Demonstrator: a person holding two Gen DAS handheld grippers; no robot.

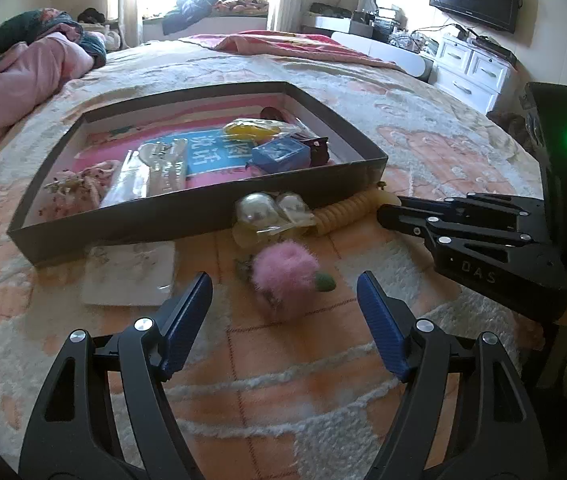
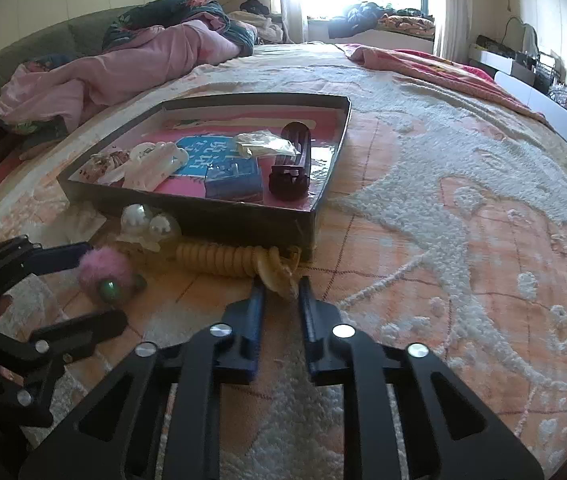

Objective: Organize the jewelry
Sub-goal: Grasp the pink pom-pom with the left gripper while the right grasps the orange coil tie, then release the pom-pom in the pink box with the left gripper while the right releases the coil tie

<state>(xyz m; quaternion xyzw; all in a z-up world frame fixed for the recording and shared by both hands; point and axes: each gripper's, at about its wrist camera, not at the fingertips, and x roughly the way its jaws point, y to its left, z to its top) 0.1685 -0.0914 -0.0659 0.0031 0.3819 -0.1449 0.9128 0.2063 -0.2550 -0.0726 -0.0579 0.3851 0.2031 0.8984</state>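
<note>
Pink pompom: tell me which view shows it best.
Left wrist view: the pink pompom lies centred and whole between the open left tongs. In the right wrist view it sits far left, partly hidden behind a finger.

Left gripper [image 1: 283, 292]: matte black linkage arms with triangular cutouts, round silver screws at the pivots, ribbed blue pads [image 1: 187, 320] on the inner finger faces. Right gripper [image 2: 279, 292]: same build (black arms, silver screws, blue pads). From the left wrist view its side shows raised "DAS" lettering, and a lit green LED on the black housing.
</note>
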